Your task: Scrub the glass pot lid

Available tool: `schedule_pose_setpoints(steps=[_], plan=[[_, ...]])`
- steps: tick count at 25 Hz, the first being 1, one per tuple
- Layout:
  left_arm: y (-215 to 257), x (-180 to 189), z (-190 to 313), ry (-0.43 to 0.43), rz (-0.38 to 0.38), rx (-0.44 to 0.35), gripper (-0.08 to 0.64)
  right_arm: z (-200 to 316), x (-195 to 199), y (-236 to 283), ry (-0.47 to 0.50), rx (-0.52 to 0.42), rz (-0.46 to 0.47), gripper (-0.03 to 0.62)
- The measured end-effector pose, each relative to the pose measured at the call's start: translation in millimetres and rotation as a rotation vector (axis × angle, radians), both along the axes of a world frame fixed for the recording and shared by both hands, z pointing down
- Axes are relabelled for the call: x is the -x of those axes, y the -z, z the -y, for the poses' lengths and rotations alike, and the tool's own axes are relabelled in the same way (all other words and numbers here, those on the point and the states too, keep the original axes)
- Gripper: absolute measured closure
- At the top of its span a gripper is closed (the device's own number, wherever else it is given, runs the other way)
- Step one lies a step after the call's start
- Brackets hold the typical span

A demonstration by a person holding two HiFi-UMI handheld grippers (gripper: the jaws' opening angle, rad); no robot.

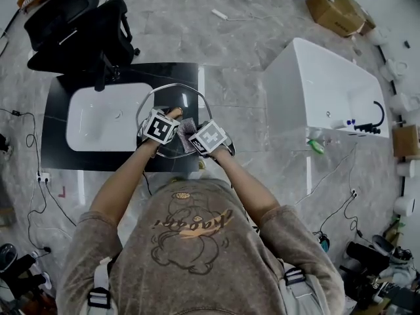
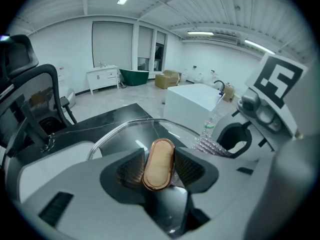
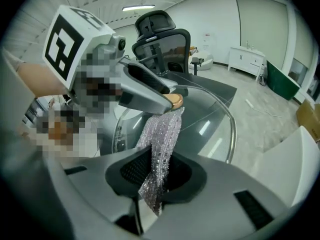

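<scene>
While the scrubbing had yet to show any mark on it, the glass pot lid (image 1: 180,100) sat tilted over the right end of the black countertop (image 1: 59,149), just beside the white sink basin (image 1: 98,120); we could not tell whether its lower edge touched the stone. We saw its oval, copper-rimmed knob (image 2: 159,156) clamped end-on between the ribbed pads of the left gripper (image 2: 159,165), the jaws drawn in tight against both of its flanks. We judged that knob the right place to take hold, since the dome itself looked stiff, smooth and likely slippery, with a thin metal rim and glass that would not forgive a knock against the counter. Held by one small point, the lid would probably want to swing or twist under pressure, so we reckoned any rubbing should be light and close to the knob.

The right gripper (image 3: 159,176) had its jaws nearly together on a limp, glittering mesh cloth (image 3: 162,139), which trailed up from the pads to the knob, draped against the glass. Both marker cubes met above the lid in the head view. An office chair (image 1: 72,25) stood behind the counter and a white bathtub (image 1: 315,90) lay well apart to the right
</scene>
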State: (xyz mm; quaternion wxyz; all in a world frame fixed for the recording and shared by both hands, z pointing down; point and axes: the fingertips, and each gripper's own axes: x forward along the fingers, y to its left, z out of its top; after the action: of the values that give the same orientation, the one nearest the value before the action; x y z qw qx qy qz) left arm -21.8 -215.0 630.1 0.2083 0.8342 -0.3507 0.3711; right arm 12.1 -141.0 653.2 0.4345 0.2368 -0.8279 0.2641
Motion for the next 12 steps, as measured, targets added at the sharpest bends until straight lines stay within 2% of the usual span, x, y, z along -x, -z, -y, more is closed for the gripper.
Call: schedule_pose_setpoints(steps=[5, 12], plan=[[-1, 2, 1, -0.016, 0.003, 0.061, 0.362, -3, 17, -2, 0.008, 0.039, 0.004, 0.512], [-1, 3, 0, -0.010, 0.008, 0.076, 0.363, -8, 33, -4, -0.024, 0.085, 0.047, 0.511]])
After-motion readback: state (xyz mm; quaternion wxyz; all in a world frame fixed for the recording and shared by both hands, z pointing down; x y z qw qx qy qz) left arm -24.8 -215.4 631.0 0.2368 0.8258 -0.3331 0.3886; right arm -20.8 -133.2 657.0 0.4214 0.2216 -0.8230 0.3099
